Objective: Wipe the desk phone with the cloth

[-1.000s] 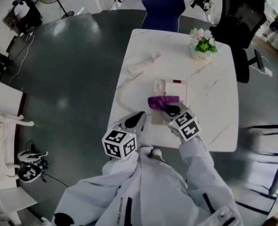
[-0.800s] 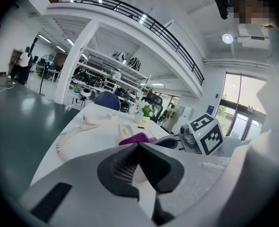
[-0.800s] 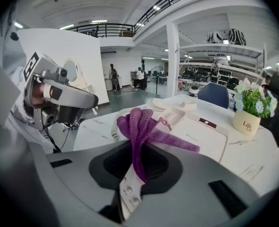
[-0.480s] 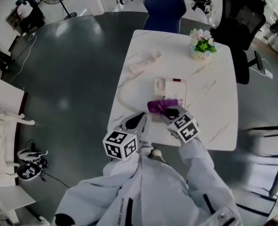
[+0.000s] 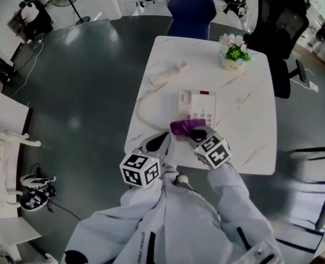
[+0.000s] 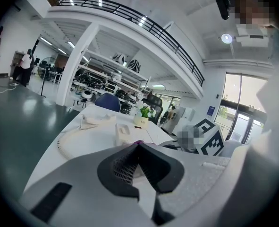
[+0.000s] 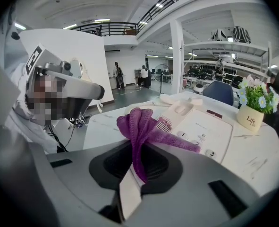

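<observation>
A white desk phone base (image 5: 197,103) lies in the middle of the white table (image 5: 250,120). Its handset (image 5: 169,72) rests off the base at the far left, joined by a curled cord (image 5: 142,113). A purple cloth (image 5: 186,126) drapes over the phone's near end, and my right gripper (image 5: 198,133) is shut on it. In the right gripper view the cloth (image 7: 140,126) rises out of the jaws and trails onto the phone's keypad (image 7: 203,129). My left gripper (image 5: 160,141) hovers shut over the table's near left edge, holding nothing, with the phone (image 6: 123,132) ahead of it.
A small flower pot (image 5: 233,54) stands at the table's far right. A blue chair (image 5: 191,5) is behind the table and a black chair (image 5: 283,21) at its right. Dark floor surrounds the table.
My right gripper has drawn the cloth toward me along the phone, uncovering more of the keypad. The left gripper has stayed in place.
</observation>
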The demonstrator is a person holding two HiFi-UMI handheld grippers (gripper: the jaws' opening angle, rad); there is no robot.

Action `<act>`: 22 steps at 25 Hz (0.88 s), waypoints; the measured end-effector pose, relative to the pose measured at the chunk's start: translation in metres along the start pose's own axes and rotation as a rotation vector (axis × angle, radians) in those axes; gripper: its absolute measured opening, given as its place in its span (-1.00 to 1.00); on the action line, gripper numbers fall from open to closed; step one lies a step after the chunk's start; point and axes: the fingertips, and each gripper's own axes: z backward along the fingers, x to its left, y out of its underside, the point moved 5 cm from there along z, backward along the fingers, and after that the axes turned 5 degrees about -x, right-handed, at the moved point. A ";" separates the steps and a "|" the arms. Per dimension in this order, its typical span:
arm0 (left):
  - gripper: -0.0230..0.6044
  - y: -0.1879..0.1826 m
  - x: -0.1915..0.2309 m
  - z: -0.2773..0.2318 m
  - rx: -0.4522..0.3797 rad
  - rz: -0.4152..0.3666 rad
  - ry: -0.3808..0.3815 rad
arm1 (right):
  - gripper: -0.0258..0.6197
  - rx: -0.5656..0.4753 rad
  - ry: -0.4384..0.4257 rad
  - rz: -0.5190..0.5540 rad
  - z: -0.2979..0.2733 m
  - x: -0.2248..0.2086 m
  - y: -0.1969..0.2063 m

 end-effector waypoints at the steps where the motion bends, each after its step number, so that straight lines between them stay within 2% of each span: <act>1: -0.93 0.000 0.000 0.000 -0.001 0.000 -0.002 | -0.80 0.001 -0.002 0.000 0.000 0.001 0.001; 22: -0.93 0.011 -0.016 0.015 -0.019 0.006 -0.019 | -0.80 0.030 -0.036 0.012 0.009 0.024 0.019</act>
